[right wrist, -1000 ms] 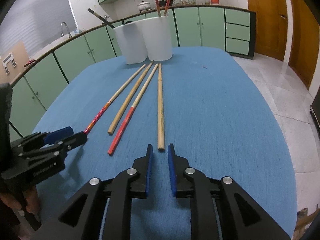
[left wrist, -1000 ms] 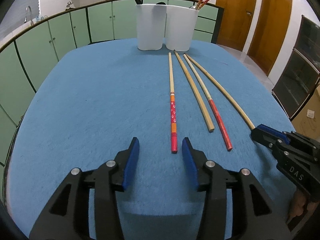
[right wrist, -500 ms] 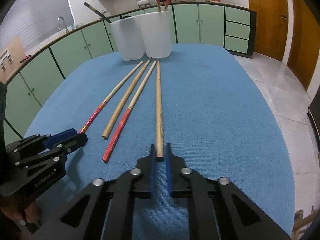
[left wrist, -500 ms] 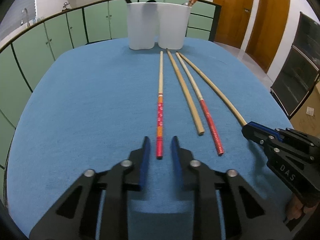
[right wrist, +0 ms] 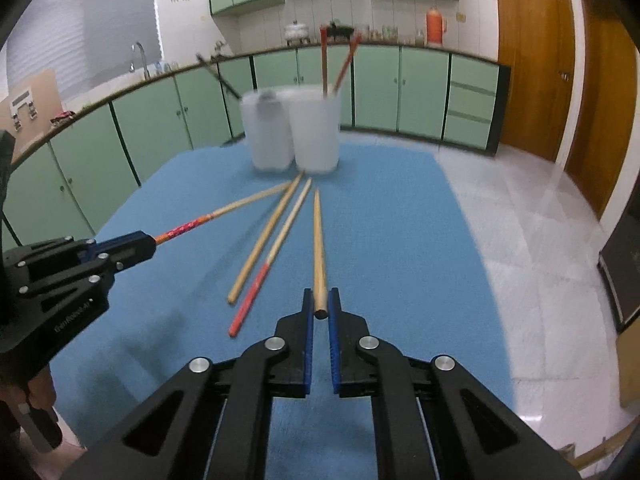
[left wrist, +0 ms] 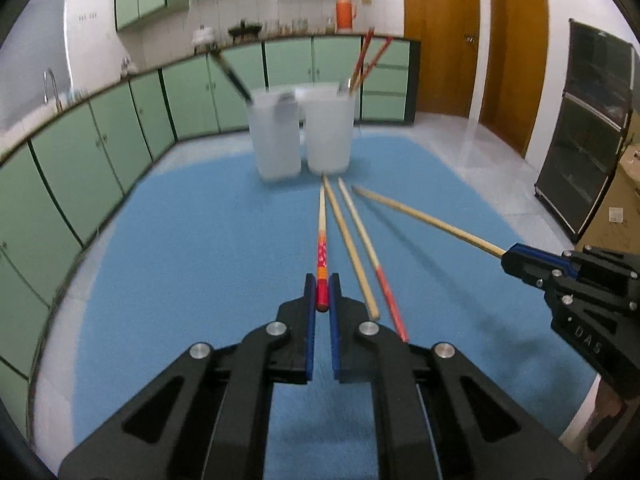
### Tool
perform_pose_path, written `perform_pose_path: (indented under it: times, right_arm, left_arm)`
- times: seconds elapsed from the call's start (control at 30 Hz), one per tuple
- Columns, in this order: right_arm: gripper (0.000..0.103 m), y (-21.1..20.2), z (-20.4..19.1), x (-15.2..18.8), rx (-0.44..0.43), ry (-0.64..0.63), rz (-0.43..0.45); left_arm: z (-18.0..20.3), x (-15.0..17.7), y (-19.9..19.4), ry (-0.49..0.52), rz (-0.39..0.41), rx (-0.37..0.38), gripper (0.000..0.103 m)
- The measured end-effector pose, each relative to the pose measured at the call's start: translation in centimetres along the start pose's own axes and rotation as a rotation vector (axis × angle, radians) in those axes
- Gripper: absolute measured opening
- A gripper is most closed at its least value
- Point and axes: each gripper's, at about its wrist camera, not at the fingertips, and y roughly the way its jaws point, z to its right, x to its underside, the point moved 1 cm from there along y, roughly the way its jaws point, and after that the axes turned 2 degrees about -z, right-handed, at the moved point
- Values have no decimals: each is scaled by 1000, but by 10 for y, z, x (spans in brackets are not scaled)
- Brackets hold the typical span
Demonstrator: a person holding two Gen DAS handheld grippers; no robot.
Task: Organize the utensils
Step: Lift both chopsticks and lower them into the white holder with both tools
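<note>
The left tongs [left wrist: 322,294] pinch the red, patterned end of a chopstick [left wrist: 321,240], whose pale tip points ahead toward two white cups [left wrist: 304,136] on the blue desk [left wrist: 180,260]. Just right of these tongs lie a plain chopstick [left wrist: 352,248] and a red-ended one [left wrist: 372,260]. Farther right, the right tongs [left wrist: 516,258] grip another plain chopstick [left wrist: 424,220].
</note>
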Motion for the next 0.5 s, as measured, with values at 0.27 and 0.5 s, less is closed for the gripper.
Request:
perform_pose_path:
  times: [0.27,0.5]
  right_arm:
    - [6,-34,3,-47,14,-39,103]
    - [6,-49,12,-91,-34,-24,161]
  left_arm:
    - [-6,-47,-35,-20,126,23,5]
    - [-16,-90,-46,-48,207,51,5]
